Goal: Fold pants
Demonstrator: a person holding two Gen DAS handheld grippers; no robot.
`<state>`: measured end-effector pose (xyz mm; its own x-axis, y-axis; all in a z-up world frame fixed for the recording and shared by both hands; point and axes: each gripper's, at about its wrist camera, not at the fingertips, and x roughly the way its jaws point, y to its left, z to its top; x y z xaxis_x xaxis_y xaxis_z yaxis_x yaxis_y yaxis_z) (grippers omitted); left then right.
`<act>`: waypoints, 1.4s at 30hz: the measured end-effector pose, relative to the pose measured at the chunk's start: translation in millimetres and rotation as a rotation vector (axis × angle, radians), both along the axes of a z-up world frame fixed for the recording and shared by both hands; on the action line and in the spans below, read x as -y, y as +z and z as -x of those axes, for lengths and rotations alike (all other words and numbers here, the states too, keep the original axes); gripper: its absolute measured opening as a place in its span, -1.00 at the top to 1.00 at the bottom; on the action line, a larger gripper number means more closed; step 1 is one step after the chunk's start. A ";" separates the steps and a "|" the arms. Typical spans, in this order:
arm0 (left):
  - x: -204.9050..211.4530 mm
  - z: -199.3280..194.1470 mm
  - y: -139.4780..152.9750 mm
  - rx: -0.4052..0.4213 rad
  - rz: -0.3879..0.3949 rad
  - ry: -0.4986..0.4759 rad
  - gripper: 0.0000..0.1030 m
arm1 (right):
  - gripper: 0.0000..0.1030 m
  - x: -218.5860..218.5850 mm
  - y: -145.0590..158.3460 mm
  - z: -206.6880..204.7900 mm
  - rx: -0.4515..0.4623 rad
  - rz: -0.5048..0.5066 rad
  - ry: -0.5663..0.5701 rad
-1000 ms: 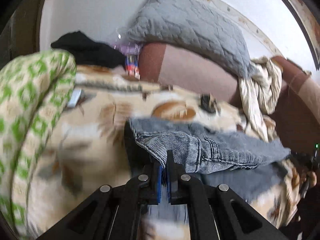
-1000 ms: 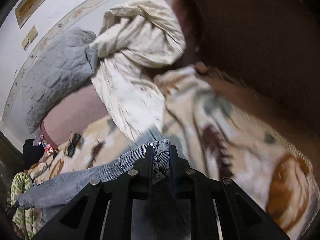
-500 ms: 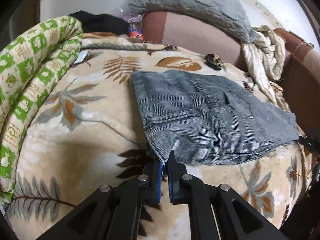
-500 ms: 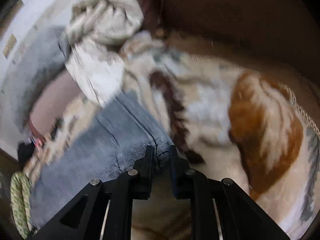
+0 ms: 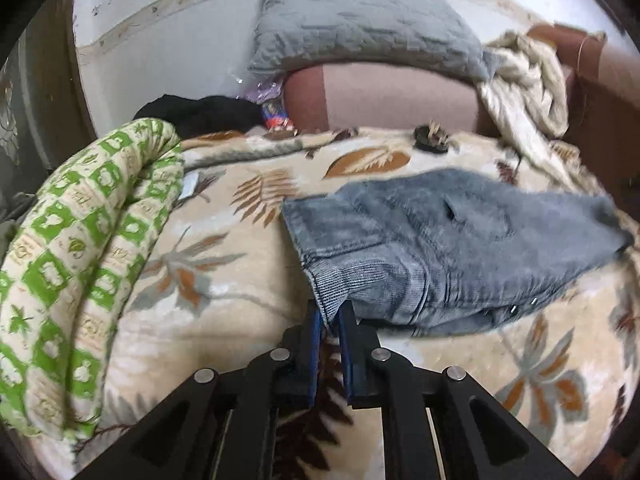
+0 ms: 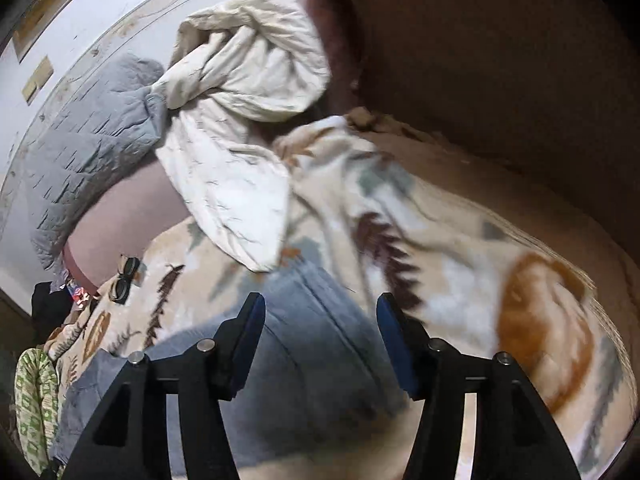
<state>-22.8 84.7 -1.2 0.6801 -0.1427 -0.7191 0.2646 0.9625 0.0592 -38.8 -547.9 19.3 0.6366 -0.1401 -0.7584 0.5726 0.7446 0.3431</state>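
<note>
Black hand-held gripper (image 5: pixel 331 312) with blue finger pads (image 6: pixel 249 336) and silver screw heads on angular arms

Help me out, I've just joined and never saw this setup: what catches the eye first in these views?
The grey-blue corduroy pants lie folded in the middle of a leaf-print blanket, one corner pinched in the left gripper, whose jaws are just opening. The right gripper is opening too, its pads clear of the pants beneath. A rolled green-patterned quilt bulks on the left, and a grey quilted pillow lies behind on the headrest.

No legible text or labels anywhere.
</note>
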 end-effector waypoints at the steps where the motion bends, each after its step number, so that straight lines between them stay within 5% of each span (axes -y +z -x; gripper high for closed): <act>1: -3.3 0.2 -2.5 -0.019 0.000 0.014 0.75 | -0.15 1.3 -3.2 -10.0 -0.012 0.007 0.007; 9: -29.5 7.6 -5.9 -0.078 0.002 0.134 0.75 | -0.15 17.5 -29.9 -63.3 -0.142 0.046 0.050; 15: 35.5 -3.4 17.2 -0.009 0.084 -0.037 0.71 | -0.12 25.4 -60.1 -69.5 -0.249 -0.026 0.098; 16: 47.5 -6.5 18.3 -0.009 0.103 -0.068 0.71 | -0.05 24.9 -63.0 -68.3 -0.255 -0.046 0.113; 18: 75.9 -15.9 15.5 -0.018 0.148 -0.136 0.70 | 0.40 21.1 -64.4 -65.3 -0.259 -0.076 0.159; 21: 105.0 -30.1 -5.9 -0.060 0.156 -0.189 0.70 | 0.66 15.1 -53.0 -60.2 -0.219 -0.028 0.177; 25: 108.3 -35.8 -42.4 -0.164 0.158 -0.206 0.71 | 0.68 10.7 -38.1 -55.2 -0.143 0.047 0.148; 30: 101.5 -35.5 -40.1 -0.168 0.220 -0.224 0.70 | 0.68 10.6 -37.4 -68.2 -0.045 0.113 0.086; 32: 103.8 -34.5 -42.4 -0.158 0.212 -0.231 0.70 | 0.68 12.2 -52.7 -79.9 -0.096 0.111 0.070; 34: 104.5 -33.4 -42.3 -0.146 0.200 -0.241 0.70 | 0.61 11.3 -72.2 -90.5 -0.186 0.104 0.061; 36: 101.1 -32.3 -41.3 -0.148 0.202 -0.241 0.70 | 0.19 11.4 -77.0 -89.3 -0.233 0.108 0.037; 37: 100.8 -32.6 -41.4 -0.149 0.205 -0.238 0.70 | 0.15 11.3 -71.4 -85.6 -0.237 0.116 0.015; 42: 99.8 -33.6 -35.8 -0.142 0.217 -0.230 0.70 | 0.09 -20.1 -20.5 -59.2 -0.126 0.153 0.044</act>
<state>10.8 -15.1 -37.0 0.5072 -0.4411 -0.7403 0.4672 0.8626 -0.1939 20.4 -527.8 -1.2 0.5460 -0.2335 -0.8046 0.5694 0.8079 0.1519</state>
